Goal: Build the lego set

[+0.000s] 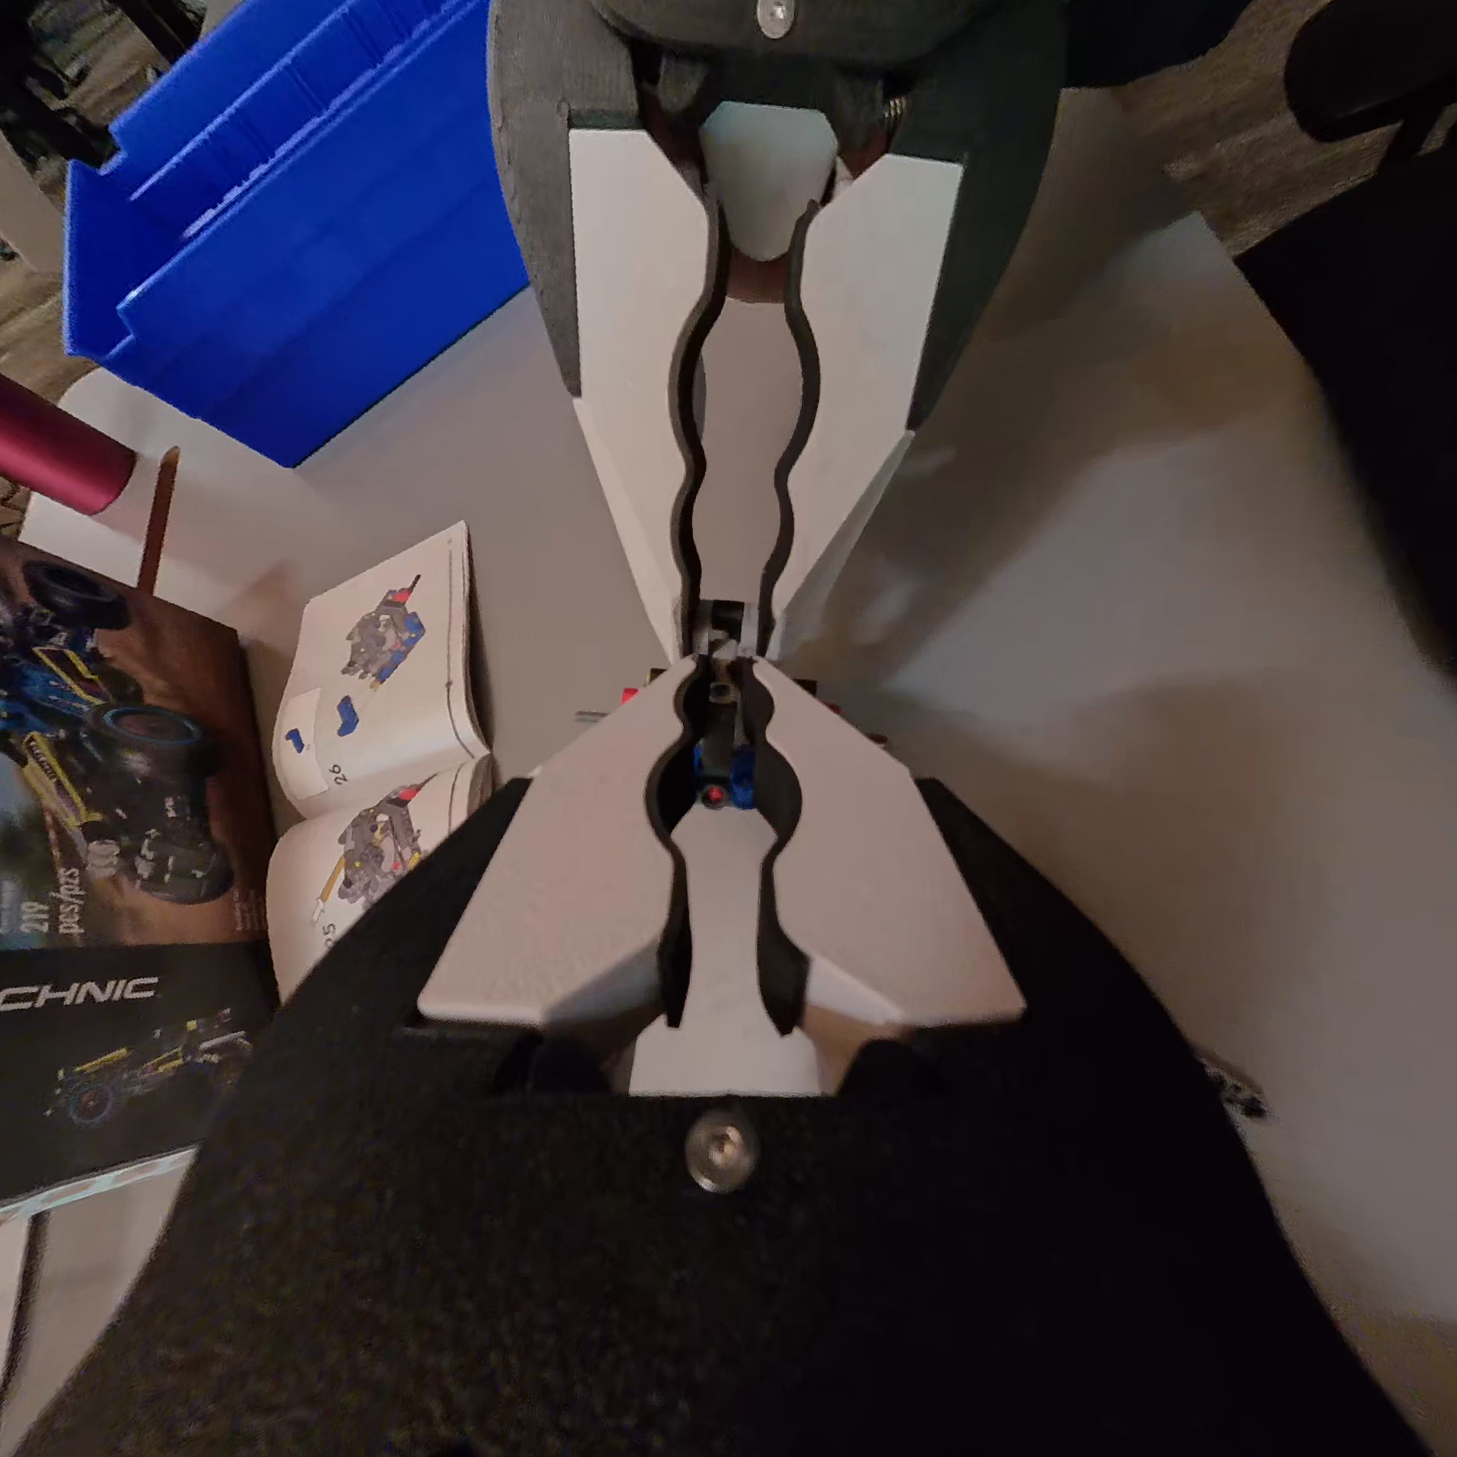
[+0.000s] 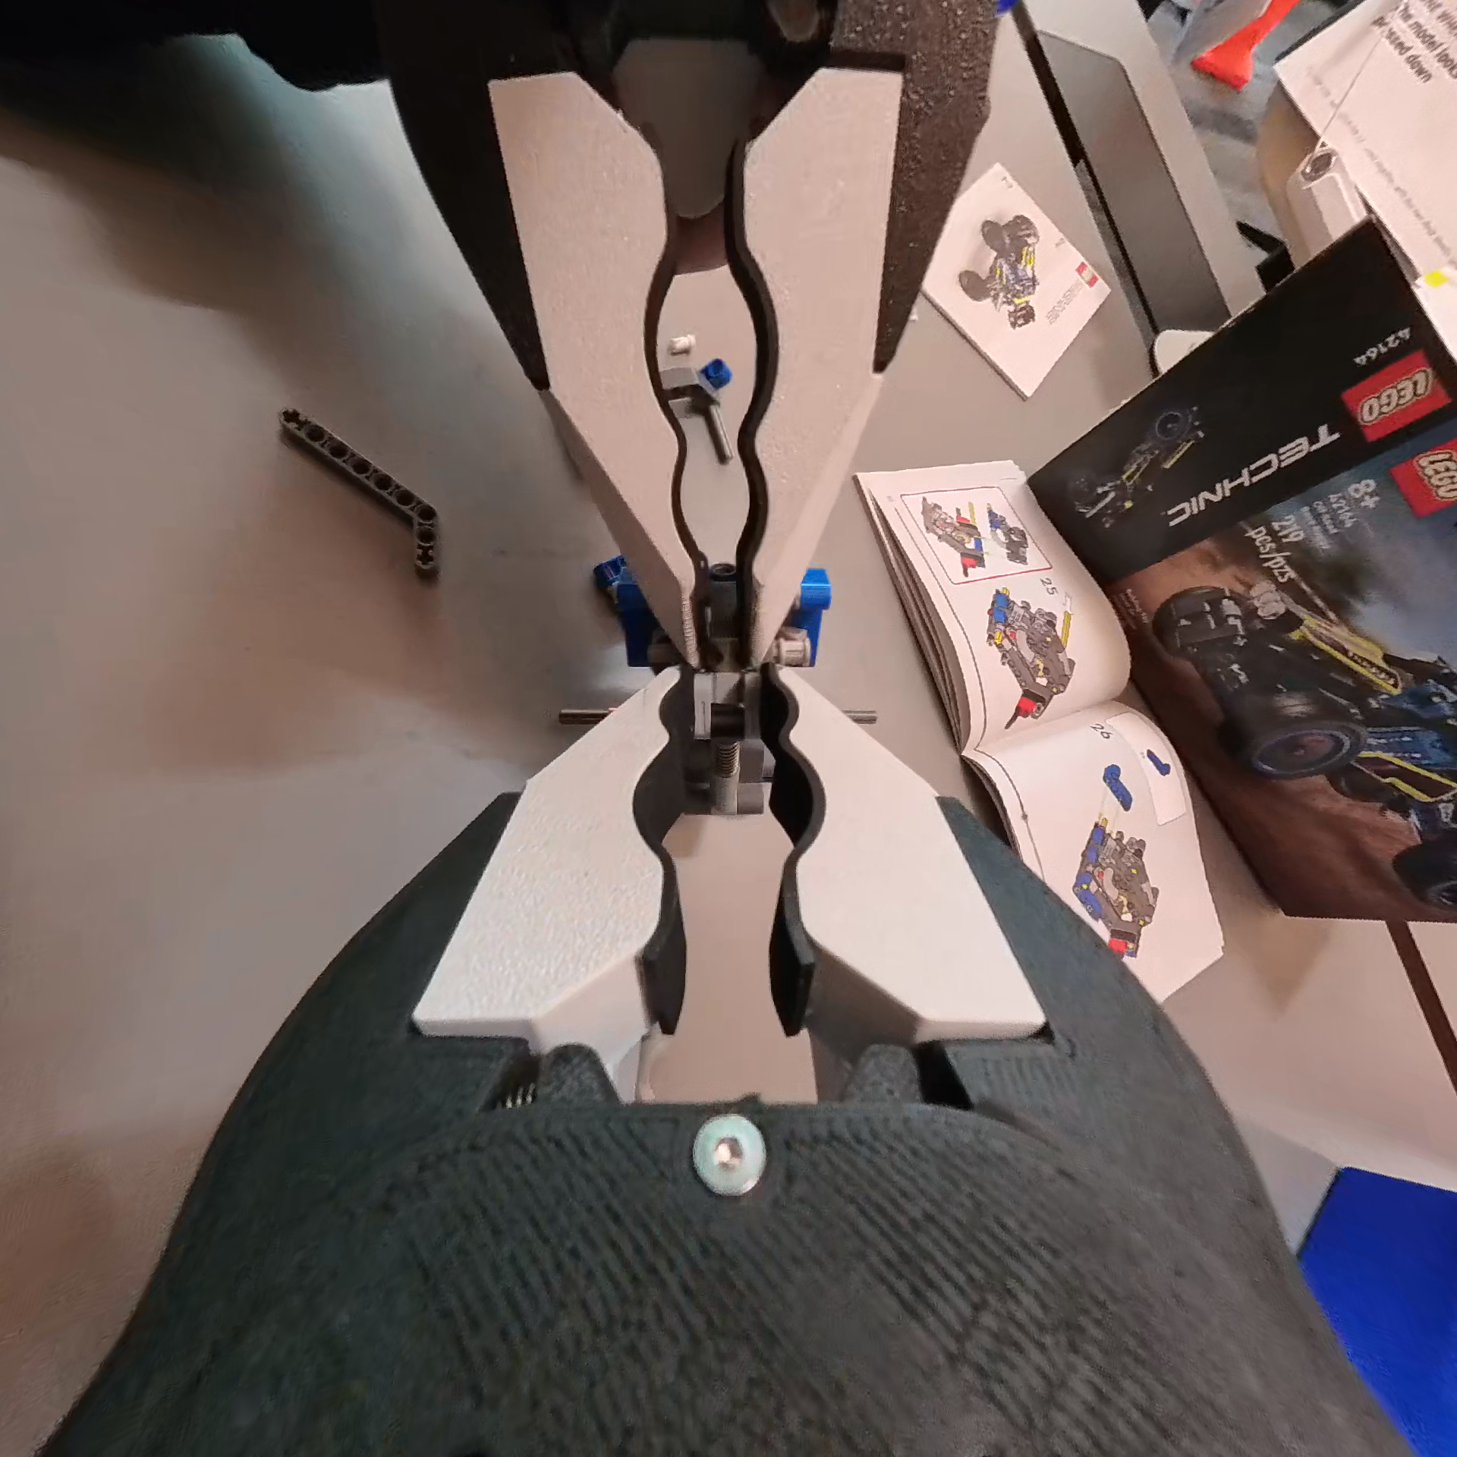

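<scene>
Assembly is judged partway: both the left gripper (image 1: 721, 678) and right gripper (image 2: 721, 682), jaws nearly closed, hold the partial model (image 2: 713, 733) above the bench (image 2: 236, 709), while an angled beam (image 2: 370, 489) lies unused beside the open instruction booklet (image 2: 1048, 709).

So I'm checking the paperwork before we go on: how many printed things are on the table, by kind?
Open instruction booklet: 1
Closed leaflet: 1
Lego box: 1
Loose printed sheet at the far corner: 1
Total: 4
</scene>
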`<state>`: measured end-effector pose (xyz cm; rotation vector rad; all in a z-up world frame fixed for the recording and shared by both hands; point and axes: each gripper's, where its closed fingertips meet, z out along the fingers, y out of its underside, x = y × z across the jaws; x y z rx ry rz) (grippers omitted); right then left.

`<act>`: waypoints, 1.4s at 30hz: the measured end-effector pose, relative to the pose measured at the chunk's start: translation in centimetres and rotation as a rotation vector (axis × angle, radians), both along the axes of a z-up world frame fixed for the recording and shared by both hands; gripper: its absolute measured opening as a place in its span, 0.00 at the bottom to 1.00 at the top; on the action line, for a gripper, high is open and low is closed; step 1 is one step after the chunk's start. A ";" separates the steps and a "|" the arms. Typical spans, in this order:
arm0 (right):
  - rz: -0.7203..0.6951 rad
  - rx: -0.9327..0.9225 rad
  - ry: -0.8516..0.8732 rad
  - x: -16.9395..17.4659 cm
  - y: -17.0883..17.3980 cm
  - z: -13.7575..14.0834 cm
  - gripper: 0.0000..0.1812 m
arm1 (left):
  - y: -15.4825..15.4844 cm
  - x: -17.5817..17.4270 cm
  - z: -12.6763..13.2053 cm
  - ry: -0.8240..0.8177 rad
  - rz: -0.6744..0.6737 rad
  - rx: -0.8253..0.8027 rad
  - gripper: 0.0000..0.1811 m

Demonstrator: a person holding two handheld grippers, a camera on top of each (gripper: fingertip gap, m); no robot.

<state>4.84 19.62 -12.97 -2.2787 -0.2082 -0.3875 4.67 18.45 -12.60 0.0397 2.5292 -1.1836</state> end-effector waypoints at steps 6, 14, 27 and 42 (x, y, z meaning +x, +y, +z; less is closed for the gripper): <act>-0.017 0.092 -0.018 0.3 0.1 0.5 0.08 | 0.1 0.4 0.2 -0.021 0.002 -0.024 0.01; -0.079 0.082 -0.040 2.1 -1.6 1.7 0.09 | 1.8 1.3 -2.2 -0.057 0.042 0.081 0.00; -0.042 -0.002 -0.153 1.3 -0.7 0.6 0.09 | -0.4 1.6 0.4 -0.058 0.089 -0.082 0.05; -0.083 0.066 -0.147 1.1 -0.6 -0.4 0.08 | -0.2 1.4 -1.3 -0.069 0.098 0.024 0.04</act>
